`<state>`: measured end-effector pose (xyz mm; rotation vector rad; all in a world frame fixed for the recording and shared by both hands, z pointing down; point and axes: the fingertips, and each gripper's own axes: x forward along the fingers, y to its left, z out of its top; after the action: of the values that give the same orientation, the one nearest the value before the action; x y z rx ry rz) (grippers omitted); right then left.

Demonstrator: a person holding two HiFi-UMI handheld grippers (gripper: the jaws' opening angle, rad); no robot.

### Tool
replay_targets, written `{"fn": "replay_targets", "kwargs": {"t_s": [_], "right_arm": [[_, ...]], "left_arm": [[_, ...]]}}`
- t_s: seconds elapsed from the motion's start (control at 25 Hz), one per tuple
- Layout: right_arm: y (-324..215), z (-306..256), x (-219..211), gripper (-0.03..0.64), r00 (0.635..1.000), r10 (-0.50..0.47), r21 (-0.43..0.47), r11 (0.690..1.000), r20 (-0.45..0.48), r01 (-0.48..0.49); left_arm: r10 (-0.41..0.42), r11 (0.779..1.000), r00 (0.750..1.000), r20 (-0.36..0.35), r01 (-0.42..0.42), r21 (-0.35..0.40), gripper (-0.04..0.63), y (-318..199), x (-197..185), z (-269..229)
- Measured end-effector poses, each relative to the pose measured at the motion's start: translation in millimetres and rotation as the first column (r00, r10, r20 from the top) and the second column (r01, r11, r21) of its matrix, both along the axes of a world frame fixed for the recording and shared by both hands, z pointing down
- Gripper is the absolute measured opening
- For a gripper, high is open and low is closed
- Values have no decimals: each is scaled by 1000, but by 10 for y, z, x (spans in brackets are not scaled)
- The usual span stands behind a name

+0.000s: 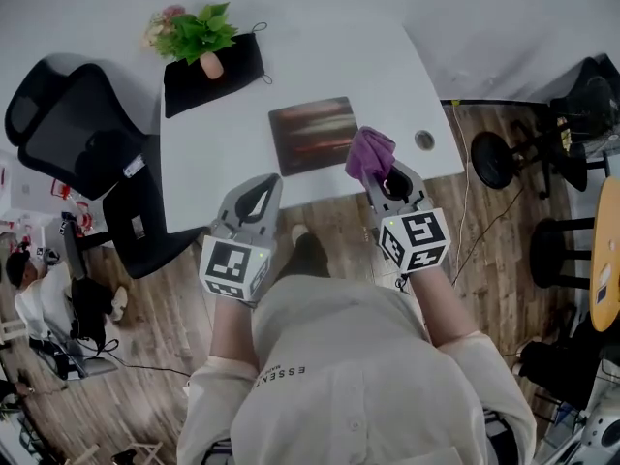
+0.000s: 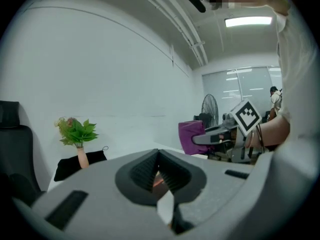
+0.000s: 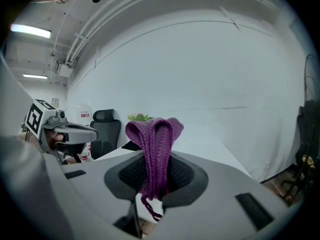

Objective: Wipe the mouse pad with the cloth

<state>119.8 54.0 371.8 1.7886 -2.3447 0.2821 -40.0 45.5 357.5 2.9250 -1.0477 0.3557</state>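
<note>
A dark mouse pad [image 1: 313, 135] with reddish streaks lies near the front edge of the white table [image 1: 368, 66]. My right gripper [image 1: 376, 170] is shut on a purple knitted cloth [image 1: 369, 153] [image 3: 155, 149], held just right of the pad's near corner at the table edge. The cloth bunches above the jaws in the right gripper view. My left gripper [image 1: 268, 185] [image 2: 159, 176] hovers before the table's front edge, left of the pad, jaws closed together with nothing between them. The right gripper [image 2: 192, 140] and the cloth [image 2: 189, 134] also show in the left gripper view.
A small vase of green leaves [image 1: 199, 37] stands on a black cloth mat [image 1: 213, 76] at the table's far left. A round cable hole [image 1: 424, 140] sits right of the pad. A black office chair [image 1: 87, 153] stands left; stools [image 1: 504, 158] stand right on the wood floor.
</note>
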Motion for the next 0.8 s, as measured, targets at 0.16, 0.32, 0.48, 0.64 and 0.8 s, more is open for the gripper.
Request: {"fn": "replay_targets", "kwargs": {"t_s": [0.16,0.32,0.48,0.64,0.8], "right_arm": [[-584,91,-85,91,999,-49,-52,997,6,49],[-1114,231,-281,91,995,-94,-94,991,14,95],[-1574,527,-566,91,984,-170,-201,964,44,175],[-1896,899,-839,92,968,-244,-318,914,58,250],[-2097,1218,-1053,91,949,-310,-404,862,61,307]], "left_arm": [[-33,999,999,-4,33,-17,2,-544,-50,19],[-66,997,998,-8,66,-41,2,-1015,-215,97],[-90,994,996,-22,89,-62,2,-1462,-369,221],[-95,992,995,-20,93,-79,2,-1766,-486,397],[-126,988,992,-27,122,-97,2,-1963,-623,507]]}}
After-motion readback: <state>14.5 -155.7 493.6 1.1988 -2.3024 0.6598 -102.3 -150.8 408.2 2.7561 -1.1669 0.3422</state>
